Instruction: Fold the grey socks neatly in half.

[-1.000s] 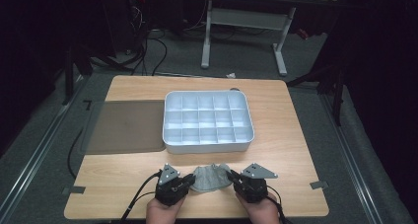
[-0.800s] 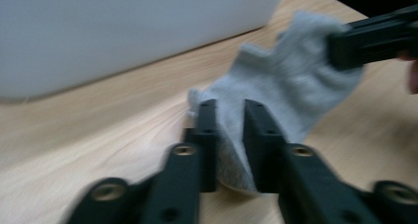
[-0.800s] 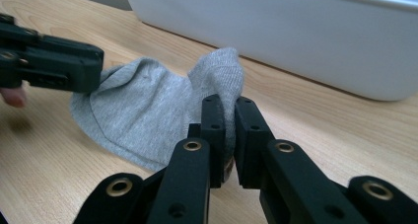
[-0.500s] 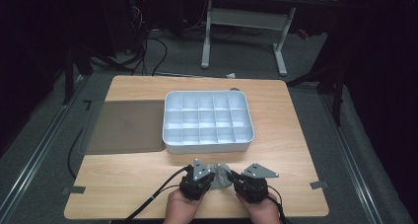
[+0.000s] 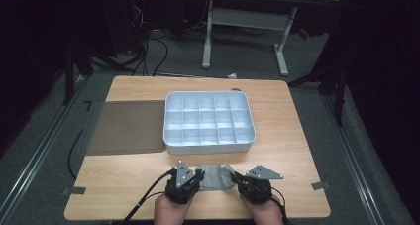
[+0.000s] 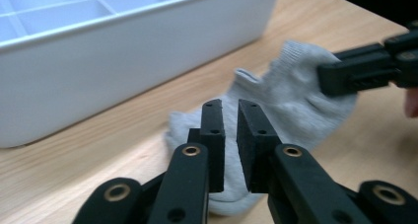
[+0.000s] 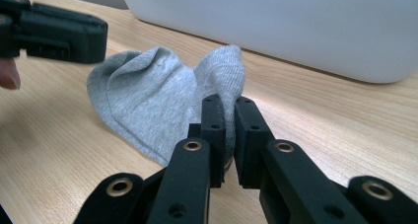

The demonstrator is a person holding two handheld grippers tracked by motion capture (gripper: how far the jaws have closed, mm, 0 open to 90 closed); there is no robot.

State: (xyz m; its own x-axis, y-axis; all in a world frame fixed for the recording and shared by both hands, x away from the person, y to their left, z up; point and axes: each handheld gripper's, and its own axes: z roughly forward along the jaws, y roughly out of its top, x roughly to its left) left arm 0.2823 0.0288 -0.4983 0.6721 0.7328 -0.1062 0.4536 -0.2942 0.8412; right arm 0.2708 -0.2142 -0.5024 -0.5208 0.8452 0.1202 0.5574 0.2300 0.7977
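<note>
**Two claws at a grey sock on the near edge of the surface**

High view: a grey sock [image 5: 215, 177] lies crumpled on the wooden surface [image 5: 292, 136] at about 6 o'clock, just in front of a white compartment tray [image 5: 208, 122]. The tray sits near the centre of the surface, and a dark mat [image 5: 128, 127] lies flat at its 9 o'clock side, touching or nearly touching it. The left claw [image 5: 194, 178] meets the sock from 9 o'clock and the right claw [image 5: 236, 178] from 3 o'clock; each is carried by a hand entering from 6 o'clock.

Left gripper view: the left claw [image 6: 229, 120] stands over the sock [image 6: 291, 100], its jaws a narrow gap apart with no cloth pinched between the pads; they have just been opening. The tray wall [image 6: 123, 61] runs across at 11 o'clock. The right claw [image 6: 323, 78] reaches in from 3 o'clock and meets the sock's far end.

Right gripper view: the right claw [image 7: 229, 116] is clamped on a raised fold of the sock [image 7: 148, 95], the cloth standing up between its pads. The rest of the sock spreads toward 10 o'clock on the surface. The left claw [image 7: 103, 41] shows at 10 o'clock, beside the sock's far edge; whether it touches the cloth cannot be told. The tray wall [image 7: 296, 26] crosses at 12 o'clock.
</note>
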